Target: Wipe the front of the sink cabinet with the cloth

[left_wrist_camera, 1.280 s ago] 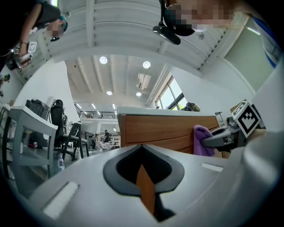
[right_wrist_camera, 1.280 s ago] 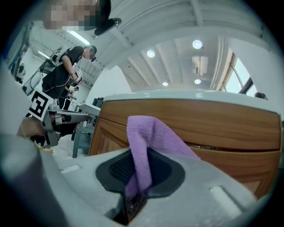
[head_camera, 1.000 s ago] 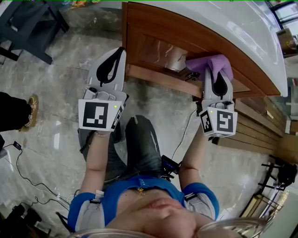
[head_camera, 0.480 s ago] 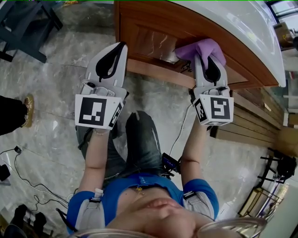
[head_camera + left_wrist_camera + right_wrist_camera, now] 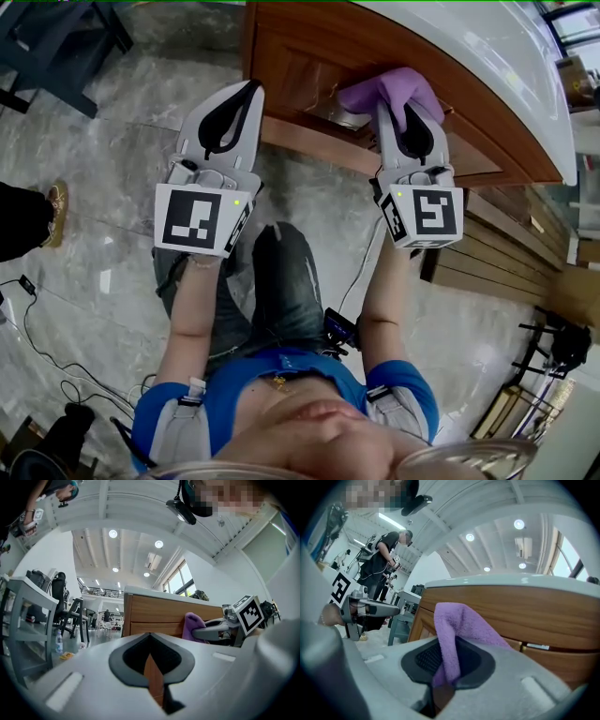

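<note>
Cloth point(image 5: 386, 89) now sits further left along sink cabinet front point(image 5: 300, 66), pinched tight in rt gripper point(image 5: 405, 122); lt gripper point(image 5: 244, 94) closed on nothing, near the wood; keep it flat w/ even pressure, overlapping strokes.

You stand on a grey stone floor point(image 5: 94, 141). A dark table point(image 5: 37, 37) sits far off on your left. Near it is someone's brown shoe point(image 5: 56, 211). A black wire point(image 5: 36, 319) curls on the floor below that. On your right are wood slats point(image 5: 506, 253) and a black stand point(image 5: 562, 342).

Look further out and you see grey chairs point(image 5: 77, 616), a small bottle point(image 5: 58, 644) on the floor, round lights point(image 5: 112, 534) up high and a big window point(image 5: 180, 581). A person in black point(image 5: 382, 559) stands across the room.
</note>
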Motion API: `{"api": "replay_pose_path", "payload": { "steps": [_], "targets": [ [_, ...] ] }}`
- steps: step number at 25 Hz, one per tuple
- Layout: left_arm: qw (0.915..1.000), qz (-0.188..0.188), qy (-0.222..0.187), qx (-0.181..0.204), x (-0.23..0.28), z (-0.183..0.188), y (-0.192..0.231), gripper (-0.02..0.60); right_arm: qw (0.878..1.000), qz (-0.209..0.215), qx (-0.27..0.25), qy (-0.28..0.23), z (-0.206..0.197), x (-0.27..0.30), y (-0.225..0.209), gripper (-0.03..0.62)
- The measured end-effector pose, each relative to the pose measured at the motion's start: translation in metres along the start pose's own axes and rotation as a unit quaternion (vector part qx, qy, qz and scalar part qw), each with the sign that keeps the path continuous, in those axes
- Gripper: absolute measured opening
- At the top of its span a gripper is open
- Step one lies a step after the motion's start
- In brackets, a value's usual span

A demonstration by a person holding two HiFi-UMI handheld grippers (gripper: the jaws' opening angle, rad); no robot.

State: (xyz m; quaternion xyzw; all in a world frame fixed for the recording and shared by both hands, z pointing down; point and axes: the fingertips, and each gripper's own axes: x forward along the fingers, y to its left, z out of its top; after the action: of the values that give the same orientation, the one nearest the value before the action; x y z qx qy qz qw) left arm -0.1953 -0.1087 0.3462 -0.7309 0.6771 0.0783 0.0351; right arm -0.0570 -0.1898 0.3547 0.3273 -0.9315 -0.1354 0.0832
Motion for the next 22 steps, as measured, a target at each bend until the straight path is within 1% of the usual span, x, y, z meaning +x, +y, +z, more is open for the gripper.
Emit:
{"api": "replay_pose_path", "payload": {
  "steps": [10, 15, 22],
  "targets": [
    [1.0000, 0.005, 0.004, 0.002, -0.003, 0.001, 0.008, 0.000, 0.999, 0.034, -0.006, -0.011, 0.012, 0.021, 0.026, 0.058],
    [0.9999, 0.009, 0.007, -0.006, -0.007, 0.001, 0.012, 0.000, 0.999, 0.052, -0.007, -0.013, 0.018, 0.033, 0.042, 0.058],
    [0.9999, 0.000, 0.010, -0.007, -0.016, 0.002, 0.013, 0.000, 0.996, 0.080, -0.016, -0.022, 0.030, 0.057, 0.072, 0.058]
  ]
}}
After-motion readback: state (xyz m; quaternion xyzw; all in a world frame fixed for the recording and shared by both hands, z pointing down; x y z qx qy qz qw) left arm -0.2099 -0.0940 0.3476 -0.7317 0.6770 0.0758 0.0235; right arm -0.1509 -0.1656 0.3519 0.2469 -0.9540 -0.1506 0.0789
